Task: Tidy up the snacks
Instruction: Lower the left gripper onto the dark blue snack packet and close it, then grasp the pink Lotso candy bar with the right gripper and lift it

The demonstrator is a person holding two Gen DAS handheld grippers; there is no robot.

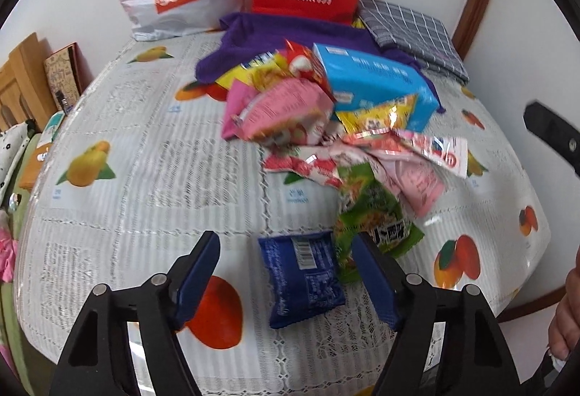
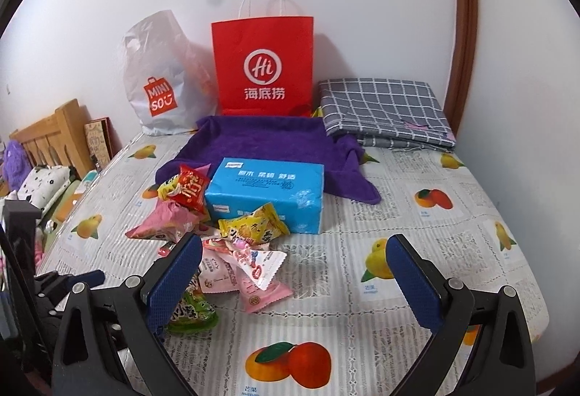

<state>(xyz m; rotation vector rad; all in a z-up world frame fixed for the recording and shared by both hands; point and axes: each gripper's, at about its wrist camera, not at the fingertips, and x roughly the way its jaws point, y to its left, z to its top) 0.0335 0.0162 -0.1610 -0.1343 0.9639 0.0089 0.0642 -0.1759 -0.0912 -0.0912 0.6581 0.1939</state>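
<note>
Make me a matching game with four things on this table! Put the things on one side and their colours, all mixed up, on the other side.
Things:
1. tall paper bag with string handles
2. tissue box by the snack pile
3. towel spread in front of the bags
4. folded checked cloth in the far corner

Colours:
A. purple
B. grey with white lines
C. red
D. light blue

Right pairs: 1-C, 2-D, 3-A, 4-B
</note>
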